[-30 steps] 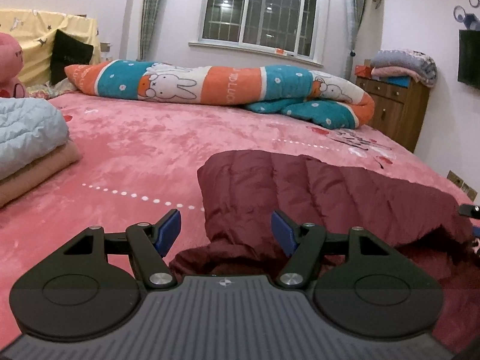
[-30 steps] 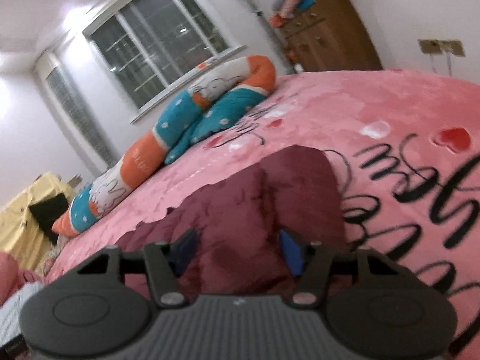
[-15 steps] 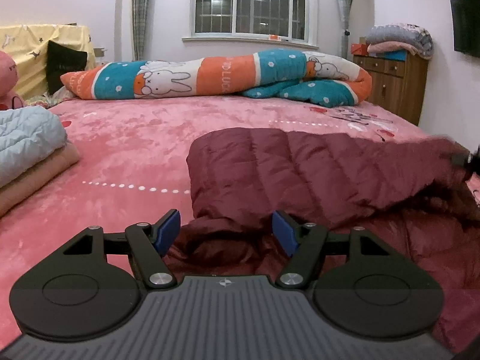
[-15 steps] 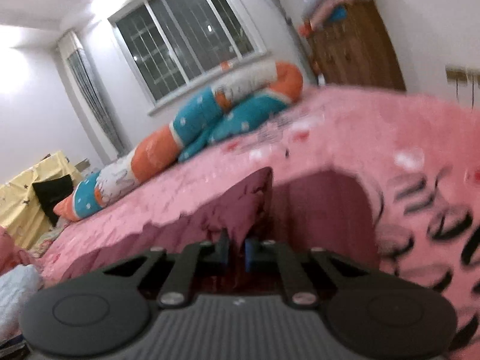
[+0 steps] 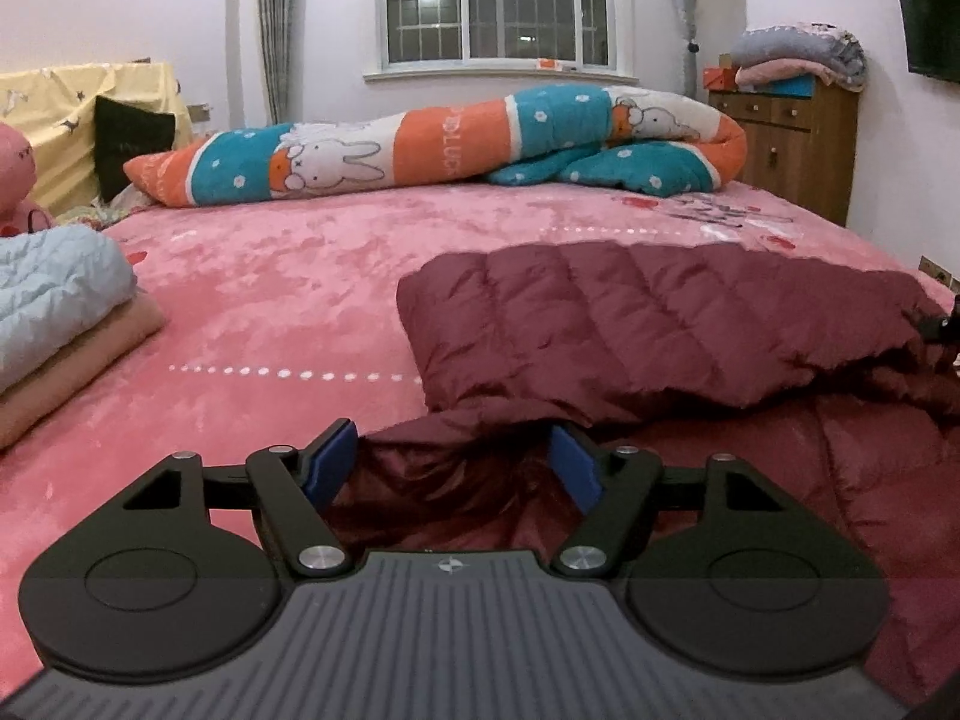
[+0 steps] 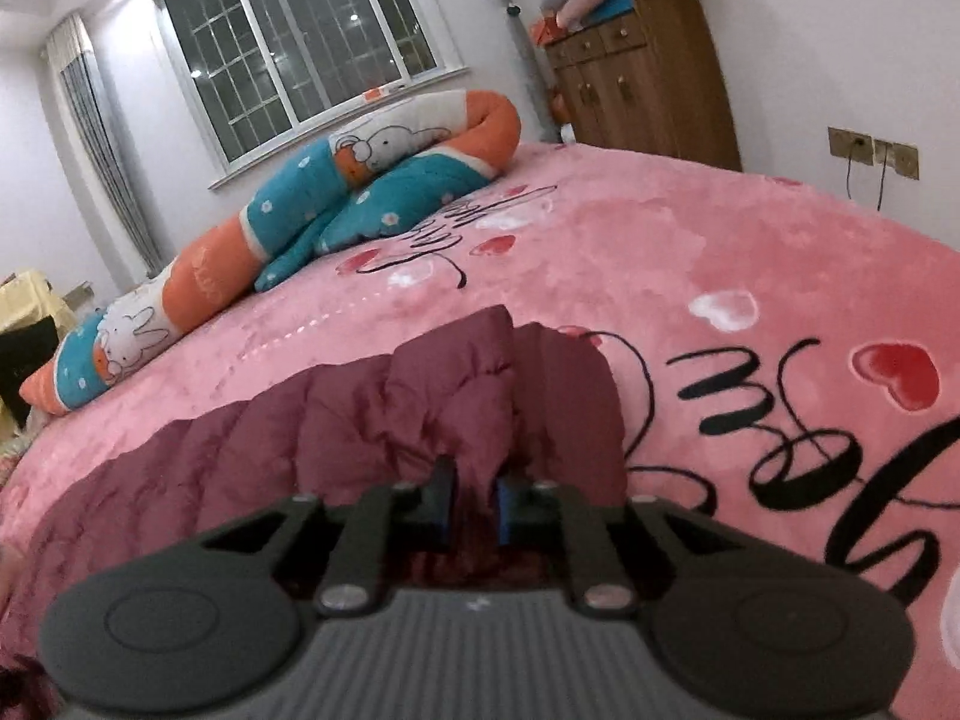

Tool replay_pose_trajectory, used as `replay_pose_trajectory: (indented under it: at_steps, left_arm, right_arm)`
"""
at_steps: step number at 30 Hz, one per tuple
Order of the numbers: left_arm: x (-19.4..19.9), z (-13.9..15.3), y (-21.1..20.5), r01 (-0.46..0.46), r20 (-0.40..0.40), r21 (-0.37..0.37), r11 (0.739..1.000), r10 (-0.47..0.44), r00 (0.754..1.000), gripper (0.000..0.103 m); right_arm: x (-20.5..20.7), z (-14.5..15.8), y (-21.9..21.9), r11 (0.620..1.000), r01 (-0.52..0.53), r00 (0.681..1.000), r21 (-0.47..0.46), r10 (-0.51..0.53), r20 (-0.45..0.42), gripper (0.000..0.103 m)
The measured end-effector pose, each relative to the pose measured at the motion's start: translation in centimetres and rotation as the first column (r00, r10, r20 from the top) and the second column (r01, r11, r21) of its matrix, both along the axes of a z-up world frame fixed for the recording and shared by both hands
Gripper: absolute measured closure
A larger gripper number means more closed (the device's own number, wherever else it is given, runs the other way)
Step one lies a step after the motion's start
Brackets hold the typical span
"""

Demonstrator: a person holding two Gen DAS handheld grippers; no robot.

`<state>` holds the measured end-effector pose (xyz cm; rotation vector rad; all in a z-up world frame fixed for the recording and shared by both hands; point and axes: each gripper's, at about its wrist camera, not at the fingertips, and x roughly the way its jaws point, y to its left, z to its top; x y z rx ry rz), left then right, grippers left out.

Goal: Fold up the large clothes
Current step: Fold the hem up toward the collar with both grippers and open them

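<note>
A dark red quilted down jacket (image 5: 630,324) lies on the pink bed (image 5: 288,276), one part folded over the rest. My left gripper (image 5: 450,459) is open, low over the jacket's near edge, with red cloth between its blue pads but not pinched. My right gripper (image 6: 473,504) is shut on a raised fold of the jacket (image 6: 420,408) at its right end. The right gripper's tip (image 5: 939,327) shows at the right edge of the left wrist view.
A rolled orange and teal rabbit quilt (image 5: 432,144) lies along the far side of the bed. Folded blue and peach blankets (image 5: 54,324) sit at the left. A wooden dresser (image 5: 786,144) with blankets on top stands at the far right by the wall.
My right gripper closed on the jacket's right end and lifted the fold. My left gripper stayed open and dropped lower toward the jacket's near edge.
</note>
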<state>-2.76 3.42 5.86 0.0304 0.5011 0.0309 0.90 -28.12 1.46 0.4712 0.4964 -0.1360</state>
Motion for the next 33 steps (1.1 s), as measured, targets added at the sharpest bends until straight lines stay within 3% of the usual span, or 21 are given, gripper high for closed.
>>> replay_pose_trajectory:
  at_steps: [5,10,14,19,25,33]
  left_arm:
    - [-0.2,1.6,-0.9,0.011,0.044,0.008,1.000,-0.012,0.999,0.016]
    - [0.9,2.7,-1.9,0.018,0.073,-0.013,1.000,-0.017,0.997,0.016]
    - [2.6,2.9,-3.2,0.033,0.077,-0.014,0.999,-0.032,0.996,0.017]
    - [4.8,2.0,-5.0,0.076,0.051,-0.018,0.997,-0.075,0.996,0.018]
    - [8.1,0.0,-4.6,0.025,-0.019,0.020,0.999,-0.025,1.000,0.022]
    - [10.7,-2.3,-3.3,-0.046,-0.035,0.048,0.998,0.047,0.998,0.017]
  right_arm:
    - [-0.9,1.2,-0.8,0.999,0.040,0.997,0.027,-0.041,0.061,0.061]
    - [-2.0,2.9,-0.3,1.000,0.014,0.977,0.021,-0.018,0.213,0.052]
    - [-1.5,3.5,1.2,0.993,-0.122,0.954,0.006,0.115,0.277,0.050]
    - [0.8,2.5,3.2,0.969,-0.246,0.950,-0.019,0.245,0.194,0.050]
    - [3.5,0.3,2.9,0.968,-0.250,0.967,0.033,0.247,0.069,0.050]
    - [4.5,-1.2,5.3,0.954,-0.297,0.955,-0.039,0.297,-0.014,0.048]
